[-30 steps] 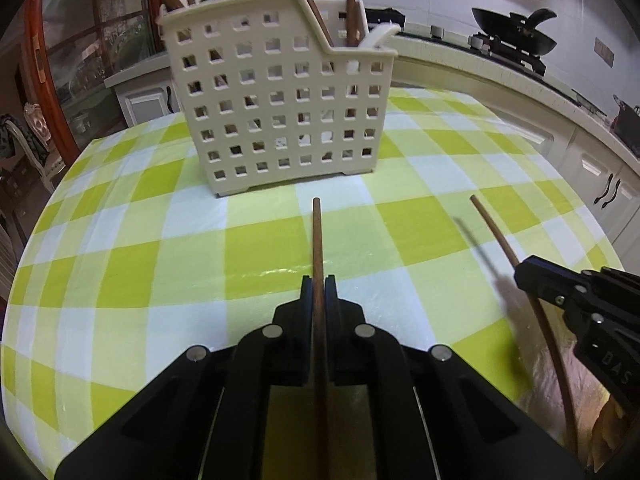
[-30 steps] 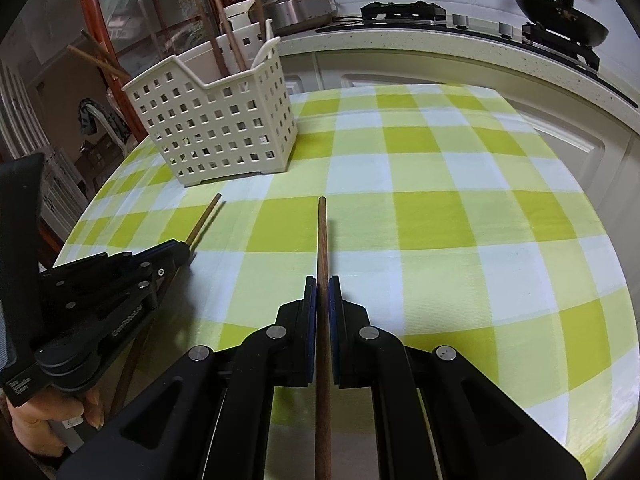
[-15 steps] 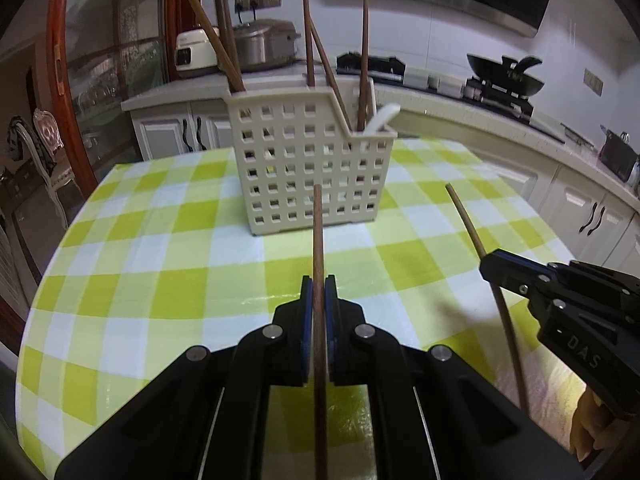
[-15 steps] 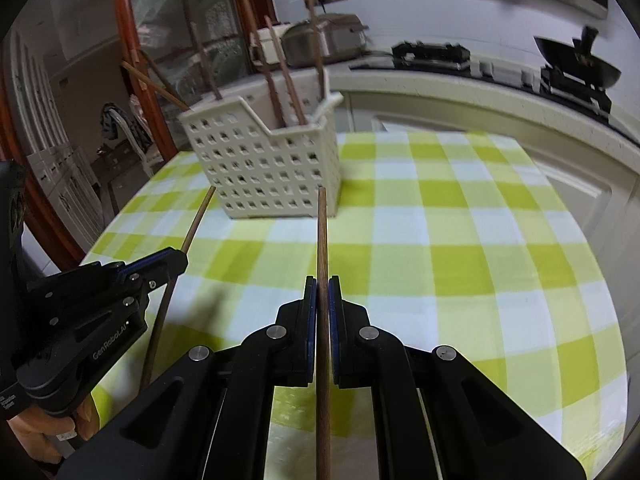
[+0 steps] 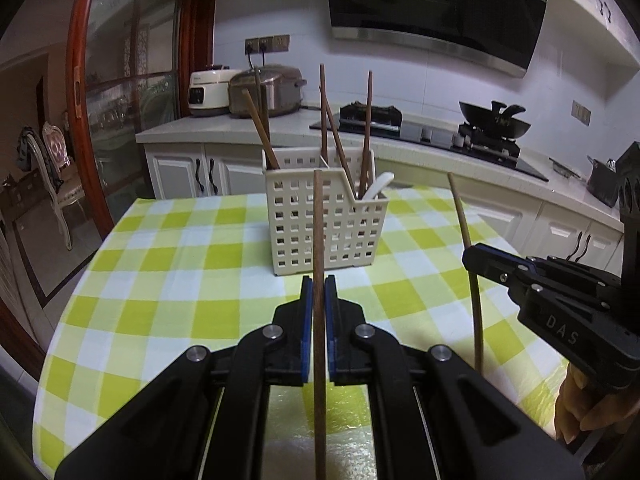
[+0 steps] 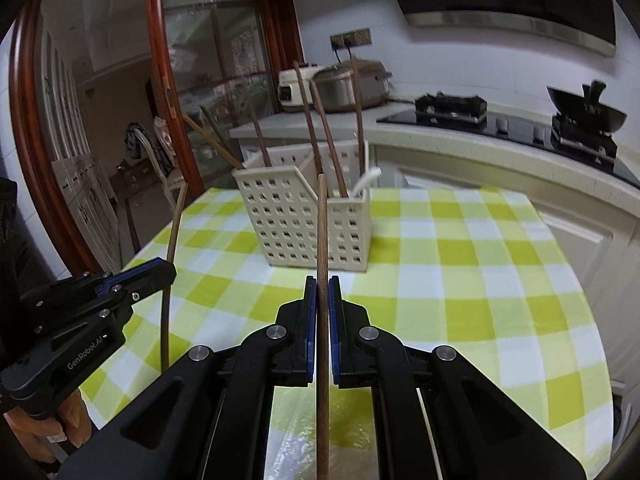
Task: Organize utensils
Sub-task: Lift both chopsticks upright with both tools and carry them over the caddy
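A cream perforated utensil basket [image 5: 326, 224] [image 6: 308, 224] stands on the checked table, holding several brown chopsticks and a white spoon [image 5: 378, 186]. My left gripper [image 5: 319, 284] is shut on a brown chopstick [image 5: 318, 220] that points forward at the basket, held above the table. My right gripper [image 6: 322, 284] is shut on another brown chopstick [image 6: 322, 220], also aimed at the basket. Each gripper shows in the other's view, the right one in the left wrist view [image 5: 472, 258] and the left one in the right wrist view [image 6: 168, 270].
The round table has a yellow-green and white checked cloth [image 5: 180, 264] [image 6: 480, 264]. Behind it runs a kitchen counter [image 5: 440, 148] with a rice cooker [image 5: 268, 90], a hob and a wok [image 5: 494, 120]. A glass door with a red frame [image 5: 80, 100] is at left.
Both grippers have lifted and tilted up with their chopsticks, so the basket now looks farther away and more of the kitchen shows. Both grips are unchanged.
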`<state>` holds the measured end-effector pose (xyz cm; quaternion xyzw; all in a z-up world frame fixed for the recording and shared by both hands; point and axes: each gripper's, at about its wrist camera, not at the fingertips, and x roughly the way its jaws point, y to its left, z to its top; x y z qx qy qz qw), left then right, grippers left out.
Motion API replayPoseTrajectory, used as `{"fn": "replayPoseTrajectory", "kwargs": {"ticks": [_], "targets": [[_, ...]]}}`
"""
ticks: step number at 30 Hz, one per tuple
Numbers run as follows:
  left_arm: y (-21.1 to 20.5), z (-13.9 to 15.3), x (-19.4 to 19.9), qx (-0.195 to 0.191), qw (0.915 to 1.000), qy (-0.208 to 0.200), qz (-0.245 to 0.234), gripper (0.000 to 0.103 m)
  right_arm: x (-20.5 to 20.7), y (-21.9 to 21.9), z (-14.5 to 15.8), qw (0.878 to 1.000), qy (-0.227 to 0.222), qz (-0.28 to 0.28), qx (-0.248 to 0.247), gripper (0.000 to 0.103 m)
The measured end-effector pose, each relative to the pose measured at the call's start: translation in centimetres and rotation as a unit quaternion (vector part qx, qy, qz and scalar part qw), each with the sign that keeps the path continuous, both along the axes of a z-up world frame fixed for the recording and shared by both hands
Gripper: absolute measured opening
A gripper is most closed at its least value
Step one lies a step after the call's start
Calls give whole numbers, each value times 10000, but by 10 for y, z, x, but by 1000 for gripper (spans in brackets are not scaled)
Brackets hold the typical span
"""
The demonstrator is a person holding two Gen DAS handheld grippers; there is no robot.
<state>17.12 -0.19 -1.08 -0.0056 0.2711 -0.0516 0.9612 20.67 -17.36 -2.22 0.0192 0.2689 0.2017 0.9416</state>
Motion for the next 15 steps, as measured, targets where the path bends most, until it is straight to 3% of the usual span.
{"fn": "replayPoseTrajectory", "kwargs": {"ticks": [15], "targets": [[-2,28,-25,124,9990,-435,42,6,-27,9,25,9987,-486,135,-71,6]]}}
